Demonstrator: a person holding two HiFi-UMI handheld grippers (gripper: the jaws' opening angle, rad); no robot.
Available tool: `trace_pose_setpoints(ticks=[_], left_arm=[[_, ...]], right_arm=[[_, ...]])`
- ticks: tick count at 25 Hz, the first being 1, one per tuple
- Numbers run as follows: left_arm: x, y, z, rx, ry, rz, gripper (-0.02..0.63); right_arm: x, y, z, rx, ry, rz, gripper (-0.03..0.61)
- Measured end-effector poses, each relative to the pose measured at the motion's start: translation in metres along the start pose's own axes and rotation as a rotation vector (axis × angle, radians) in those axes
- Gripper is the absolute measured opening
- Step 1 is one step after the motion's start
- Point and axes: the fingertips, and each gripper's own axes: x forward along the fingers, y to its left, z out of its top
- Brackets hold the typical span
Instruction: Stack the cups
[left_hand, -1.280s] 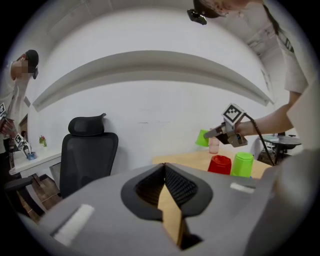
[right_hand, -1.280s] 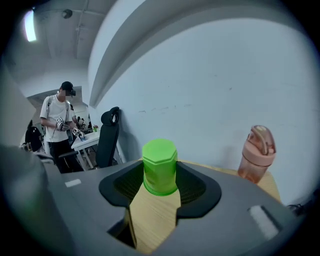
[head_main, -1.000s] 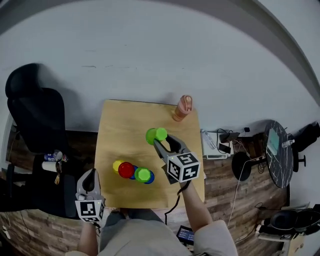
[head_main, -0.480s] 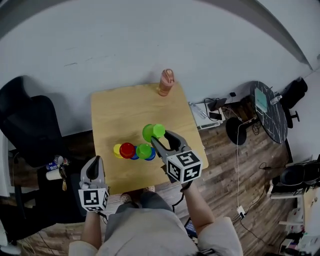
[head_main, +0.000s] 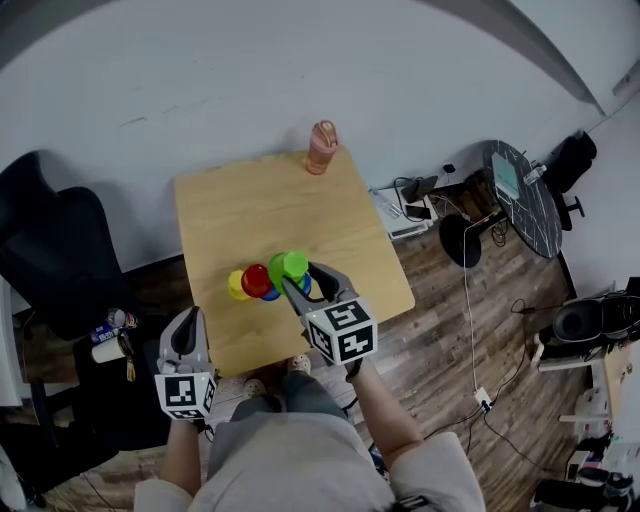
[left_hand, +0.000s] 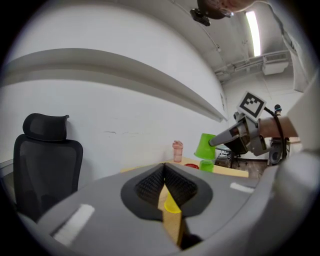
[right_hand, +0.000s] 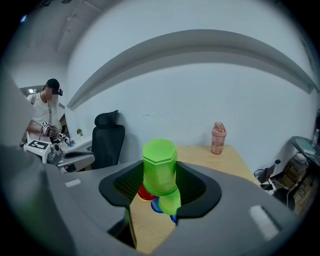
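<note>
Off wooden table's near-left edge, left gripper shut tight, empty; over near half, right gripper, ribbed jaws clamping inverted green plastic cup, octagonal base; beneath, red-yellow-blue cup cluster; far edge, pink bottle.

Bright green cup upside down, octagonal base up, clamped in my right gripper, over the near cluster on the worktop, second green cup just below, red cup, yellow cup leftmost, blue cup alongside
</note>
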Motion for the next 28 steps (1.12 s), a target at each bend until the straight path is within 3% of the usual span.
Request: trace_pose_setpoints(ticks=[10,28], left_arm=[[-0.026,0.024,-0.007,-0.02,0.001,0.049,0.058],[-0.037,0.037,-0.013,-0.035,0.006,0.086,0.058]], right_arm=[[0.022,0.012,-0.012,-0.032,0.087,-0.05,0.202],[0.03,0.019,-0.013,-0.054,0.079,-0.044,0.202]])
